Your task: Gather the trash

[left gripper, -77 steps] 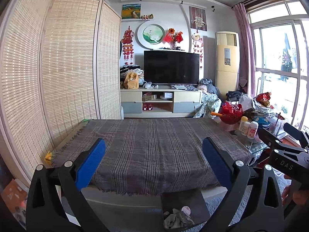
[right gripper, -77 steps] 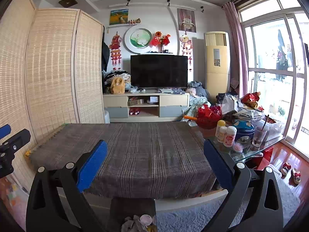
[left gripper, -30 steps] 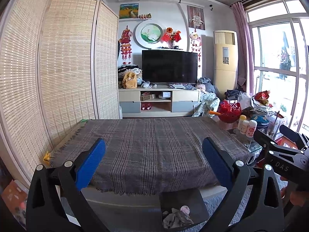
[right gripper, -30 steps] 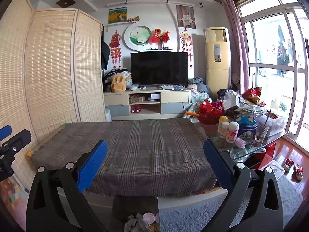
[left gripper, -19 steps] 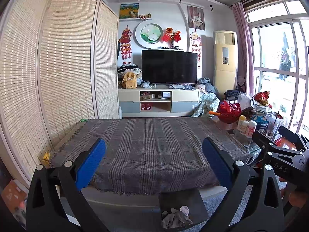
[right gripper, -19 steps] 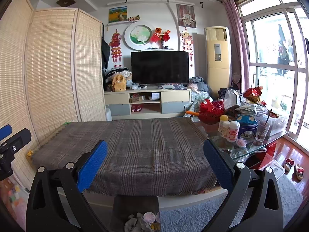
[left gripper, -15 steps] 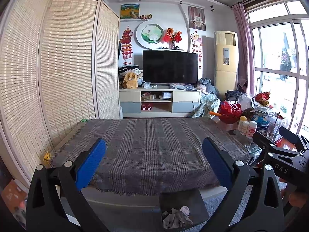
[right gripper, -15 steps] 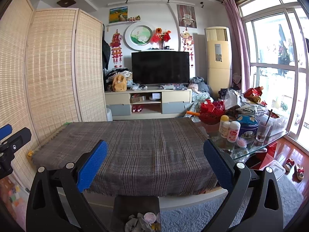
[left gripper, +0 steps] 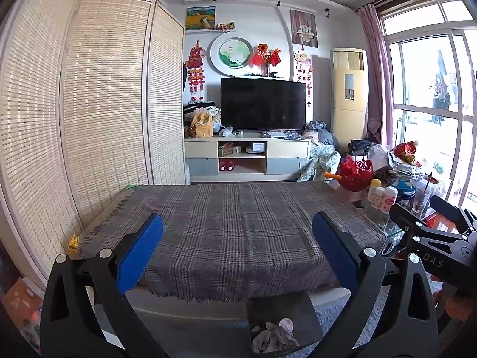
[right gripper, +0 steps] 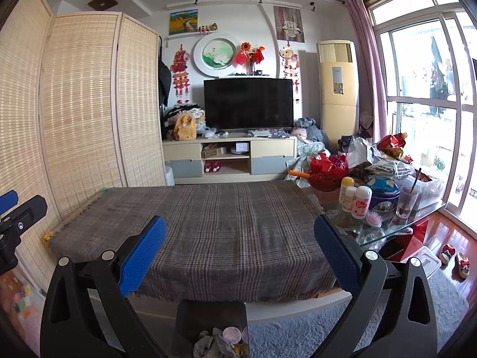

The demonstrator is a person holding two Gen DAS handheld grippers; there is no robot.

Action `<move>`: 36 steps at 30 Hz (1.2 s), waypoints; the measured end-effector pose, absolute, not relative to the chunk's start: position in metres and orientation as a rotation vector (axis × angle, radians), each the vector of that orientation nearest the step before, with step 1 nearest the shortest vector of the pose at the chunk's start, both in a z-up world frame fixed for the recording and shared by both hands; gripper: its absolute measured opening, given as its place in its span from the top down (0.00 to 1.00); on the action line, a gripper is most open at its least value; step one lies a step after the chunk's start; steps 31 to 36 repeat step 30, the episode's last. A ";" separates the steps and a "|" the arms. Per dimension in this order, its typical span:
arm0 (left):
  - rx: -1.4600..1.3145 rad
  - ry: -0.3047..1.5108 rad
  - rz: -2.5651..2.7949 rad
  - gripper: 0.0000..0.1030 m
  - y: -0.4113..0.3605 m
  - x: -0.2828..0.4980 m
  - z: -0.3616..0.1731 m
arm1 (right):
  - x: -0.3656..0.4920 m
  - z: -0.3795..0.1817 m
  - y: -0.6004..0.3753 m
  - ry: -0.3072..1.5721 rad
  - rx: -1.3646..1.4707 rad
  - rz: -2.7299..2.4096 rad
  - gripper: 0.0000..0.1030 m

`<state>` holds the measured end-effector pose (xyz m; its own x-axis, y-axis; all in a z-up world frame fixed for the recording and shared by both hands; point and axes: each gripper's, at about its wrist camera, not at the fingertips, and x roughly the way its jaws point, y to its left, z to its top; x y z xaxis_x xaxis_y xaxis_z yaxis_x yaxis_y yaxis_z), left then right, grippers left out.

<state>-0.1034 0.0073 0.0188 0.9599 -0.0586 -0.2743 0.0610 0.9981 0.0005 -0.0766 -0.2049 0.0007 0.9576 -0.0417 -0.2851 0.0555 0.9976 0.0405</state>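
Left gripper [left gripper: 237,247] jaws spread wide, nothing between. Right gripper [right gripper: 240,249] same, ready to grab. Dark square trash bin with crumpled paper [right gripper: 213,325] sits just below jaws, close for dropping. Grey checked cloth on table [left gripper: 238,226] ahead looks bare, probably nothing left.

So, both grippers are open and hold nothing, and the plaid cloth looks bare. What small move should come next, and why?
Probably keep both grippers open and simply draw them back. The left gripper and right gripper are empty, no loose trash shows on the plaid cloth, and crumpled trash already lies in the dark bin below the table edge. The collecting seems done.
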 end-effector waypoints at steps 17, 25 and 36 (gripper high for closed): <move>0.037 0.289 -0.014 0.08 0.009 -0.100 0.017 | -0.071 0.000 -0.199 0.300 0.037 -0.043 0.03; 0.016 0.312 0.002 0.08 0.016 -0.095 0.016 | -0.068 0.000 -0.196 0.306 0.037 -0.042 0.03; 0.009 0.332 0.008 0.08 0.019 -0.091 0.014 | -0.067 -0.003 -0.197 0.311 0.037 -0.043 0.03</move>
